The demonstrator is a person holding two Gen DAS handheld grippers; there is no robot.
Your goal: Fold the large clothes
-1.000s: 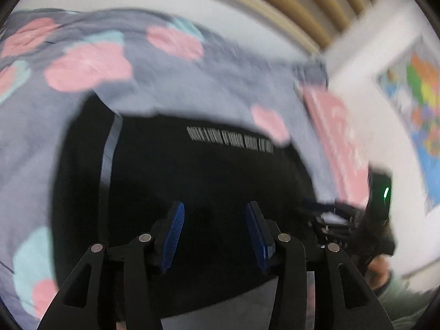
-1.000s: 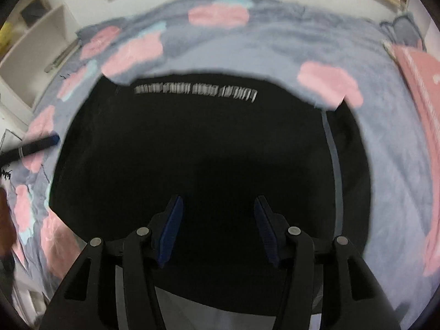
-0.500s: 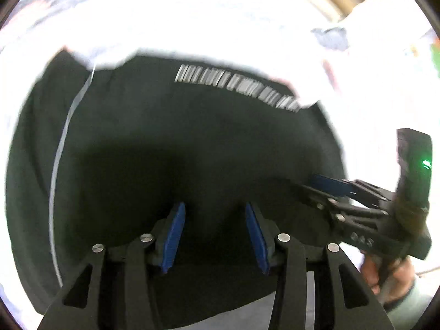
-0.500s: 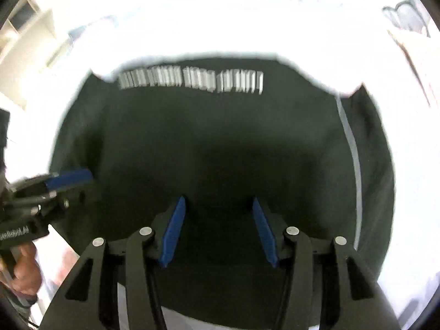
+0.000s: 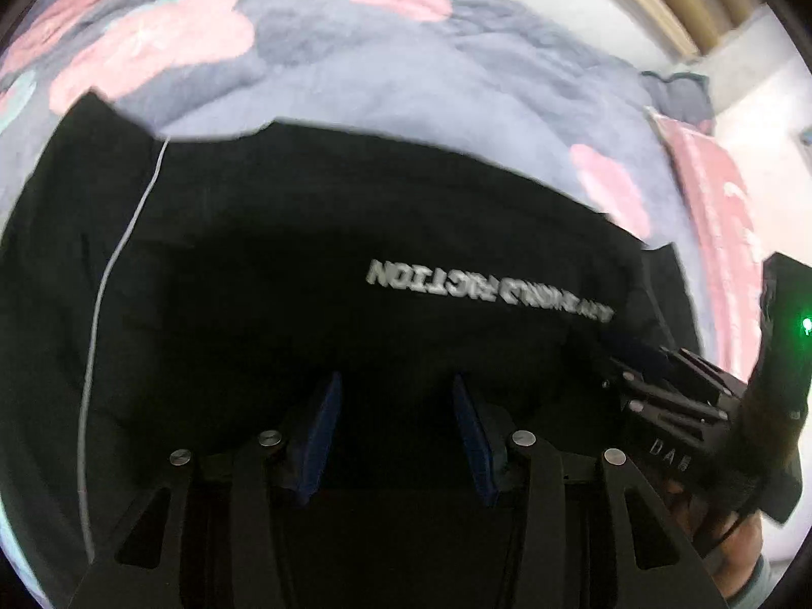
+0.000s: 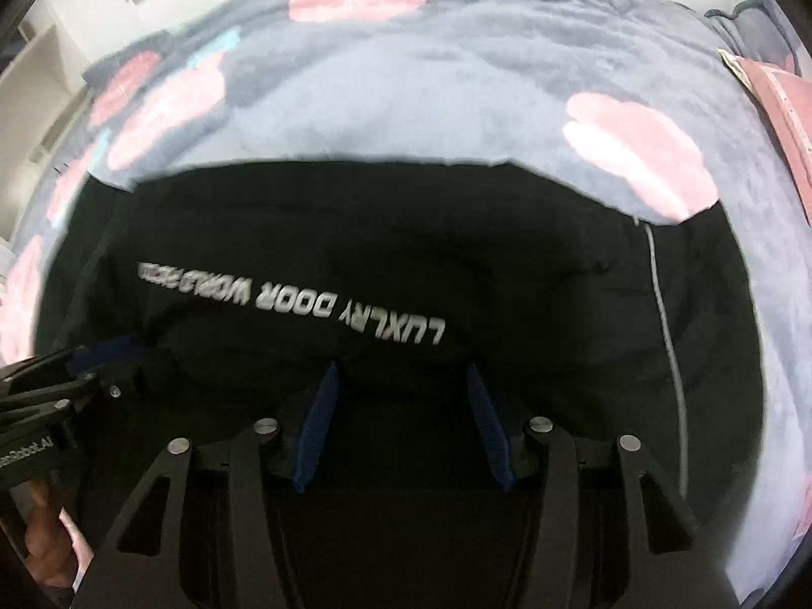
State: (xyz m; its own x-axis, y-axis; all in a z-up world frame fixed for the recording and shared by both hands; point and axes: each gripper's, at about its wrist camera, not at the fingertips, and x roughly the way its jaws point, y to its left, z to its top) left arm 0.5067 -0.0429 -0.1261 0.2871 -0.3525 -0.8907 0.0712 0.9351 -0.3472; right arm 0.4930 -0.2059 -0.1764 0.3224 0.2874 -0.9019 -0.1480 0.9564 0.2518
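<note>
I have a black garment (image 5: 355, 233) spread across the bed, lying on a grey blanket (image 5: 385, 76) with pink and teal blotches, and it fills most of both wrist views. My left claw (image 5: 395, 418) sits low over the near part of the fabric with its blue pads (image 5: 320, 431) spread apart and nothing between them. My right claw (image 6: 401, 416) is the same, spread wide over the dark cloth with no fabric pinched. A line of white lettering (image 6: 304, 297) runs across the garment, upside down to me, just beyond the right claw's tips; the frames are blurred, so I can only partly read it. A thin pale stripe (image 6: 665, 325) runs down one side of the garment. From the left wrist I see the right claw at the far right edge, and a pink pillow (image 5: 720, 213) lies beyond it on the bed.
</note>
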